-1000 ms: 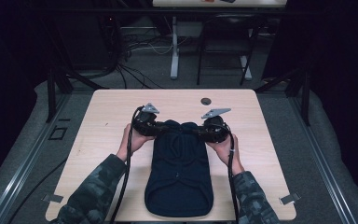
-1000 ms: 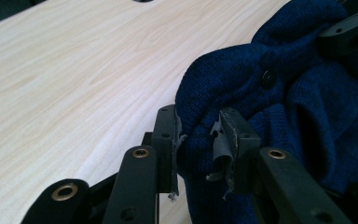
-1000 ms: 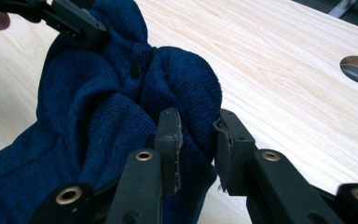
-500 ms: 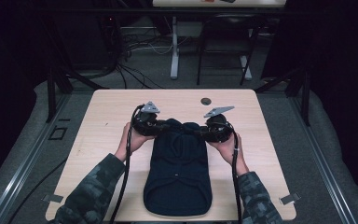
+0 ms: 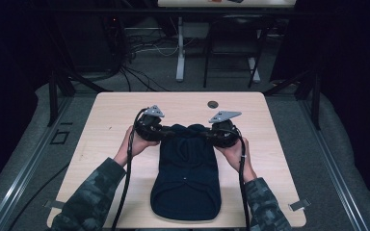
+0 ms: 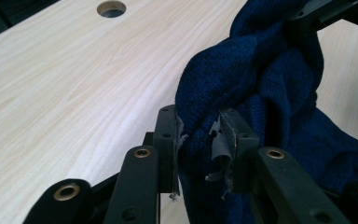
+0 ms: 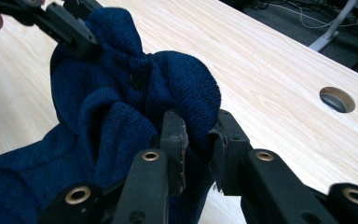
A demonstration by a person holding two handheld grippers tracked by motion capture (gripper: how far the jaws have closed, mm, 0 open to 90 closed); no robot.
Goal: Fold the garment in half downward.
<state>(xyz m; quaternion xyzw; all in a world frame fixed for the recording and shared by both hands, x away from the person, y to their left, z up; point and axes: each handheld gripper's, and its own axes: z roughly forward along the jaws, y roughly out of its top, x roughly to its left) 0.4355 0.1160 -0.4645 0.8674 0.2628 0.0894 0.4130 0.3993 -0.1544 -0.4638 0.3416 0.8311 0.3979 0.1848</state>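
A dark navy knit garment (image 5: pixel 188 178) lies lengthwise on the pale wooden table (image 5: pixel 111 120), with its far end bunched and lifted. My left gripper (image 5: pixel 166 134) is shut on the far left corner; in the left gripper view the knit (image 6: pixel 261 70) is pinched between its pads (image 6: pixel 200 135). My right gripper (image 5: pixel 204 135) is shut on the far right corner (image 7: pixel 186 88). Its jaws have just closed a little further, with the fabric pressed between them (image 7: pixel 198 135). Each gripper view shows the other gripper at the top, also holding the cloth.
A round cable hole (image 5: pixel 213 104) sits in the table near its far edge, beyond the garment. Bare tabletop lies to both sides of the garment. Table legs and cables (image 5: pixel 144 53) stand on the floor behind. Camouflage sleeves (image 5: pixel 91 202) enter from the bottom.
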